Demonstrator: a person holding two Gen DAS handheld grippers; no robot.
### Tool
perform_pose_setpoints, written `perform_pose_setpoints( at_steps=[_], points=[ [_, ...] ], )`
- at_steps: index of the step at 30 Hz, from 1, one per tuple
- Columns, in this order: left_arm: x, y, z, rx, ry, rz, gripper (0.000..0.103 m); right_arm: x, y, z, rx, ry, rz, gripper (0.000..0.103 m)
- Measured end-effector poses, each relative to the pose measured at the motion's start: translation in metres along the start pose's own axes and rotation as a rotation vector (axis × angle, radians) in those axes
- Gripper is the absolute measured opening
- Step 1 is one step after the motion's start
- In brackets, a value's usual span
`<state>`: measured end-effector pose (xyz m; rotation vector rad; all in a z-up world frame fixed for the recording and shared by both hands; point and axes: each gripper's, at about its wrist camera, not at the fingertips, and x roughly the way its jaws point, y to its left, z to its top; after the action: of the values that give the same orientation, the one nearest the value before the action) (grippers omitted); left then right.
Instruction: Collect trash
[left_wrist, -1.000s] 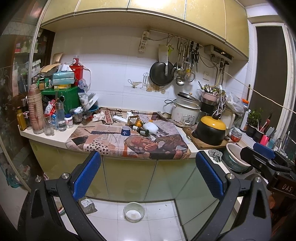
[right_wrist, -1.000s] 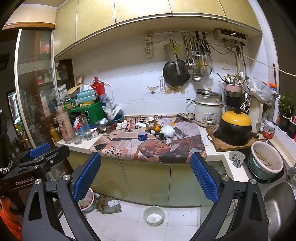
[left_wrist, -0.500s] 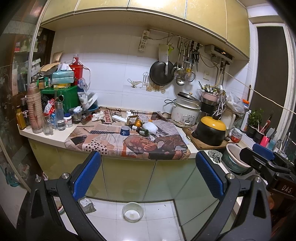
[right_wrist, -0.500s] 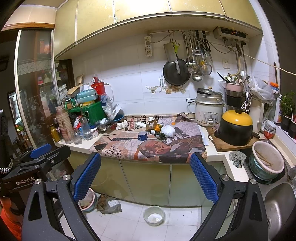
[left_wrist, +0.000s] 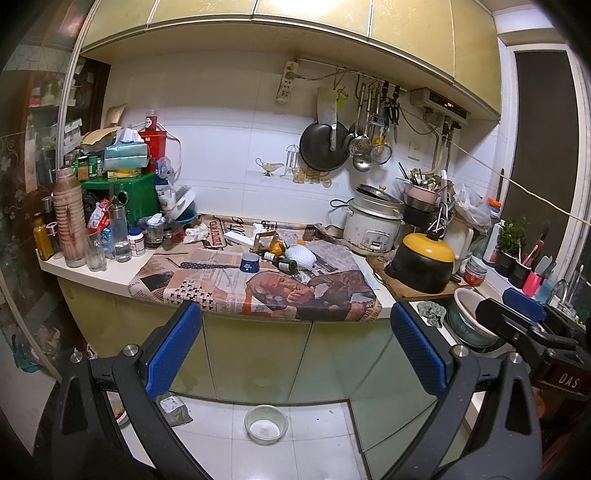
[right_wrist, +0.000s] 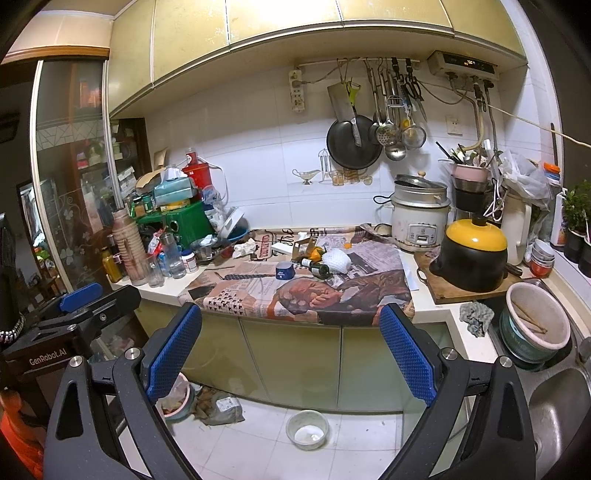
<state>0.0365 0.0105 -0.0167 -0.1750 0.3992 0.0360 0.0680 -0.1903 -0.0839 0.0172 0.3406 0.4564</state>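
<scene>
Holding both tools back from the bench (left_wrist: 110, 275), you have your left tongs (left_wrist: 295, 354) spread wide with nothing between the blue pads (left_wrist: 171, 349), and your right tongs (right_wrist: 291, 354) just as wide and just as empty. Neither touches anything; both hang over the floor in front of the cupboard doors.

Your trash lies on the newspaper (left_wrist: 229, 284) spread across the middle of the bench. A dark glass bottle (left_wrist: 282, 263) lies on its side there, its base towards you, touching a white foam net (left_wrist: 301, 256) just behind it. A small blue tub (left_wrist: 249, 263) stands just left of the bottle. Behind them sit an orange scrap (left_wrist: 277, 244) and an open cardboard piece (left_wrist: 264, 238), and further left a crumpled white tissue (left_wrist: 195, 232) rests at the back edge of the paper.

From your right camera the same group shows: bottle (right_wrist: 316, 266), foam net (right_wrist: 338, 260), blue tub (right_wrist: 284, 269), tissue (right_wrist: 243, 248).

To the right of the paper a black pot with a yellow lid (left_wrist: 423, 264) stands on a wooden board, with a white rice cooker (left_wrist: 373, 225) behind it. On the floor a small white bowl (left_wrist: 266, 424) sits below the cupboards, and a crushed packet (right_wrist: 221, 406) lies beside a pink basin (right_wrist: 177, 397) to the left.
</scene>
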Motion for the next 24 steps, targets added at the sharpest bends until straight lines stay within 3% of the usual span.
perform_pose_setpoints(
  at_steps=[12, 24],
  points=[
    [0.029, 0.001, 0.001, -0.020, 0.013, 0.068, 0.103, 0.021, -0.010, -0.001, 0.025, 0.039, -0.022, 0.096],
    [0.125, 0.045, 0.022, -0.002, 0.018, 0.115, 0.103, 0.100, -0.026, 0.020, 0.037, 0.060, -0.097, 0.096]
  ],
)
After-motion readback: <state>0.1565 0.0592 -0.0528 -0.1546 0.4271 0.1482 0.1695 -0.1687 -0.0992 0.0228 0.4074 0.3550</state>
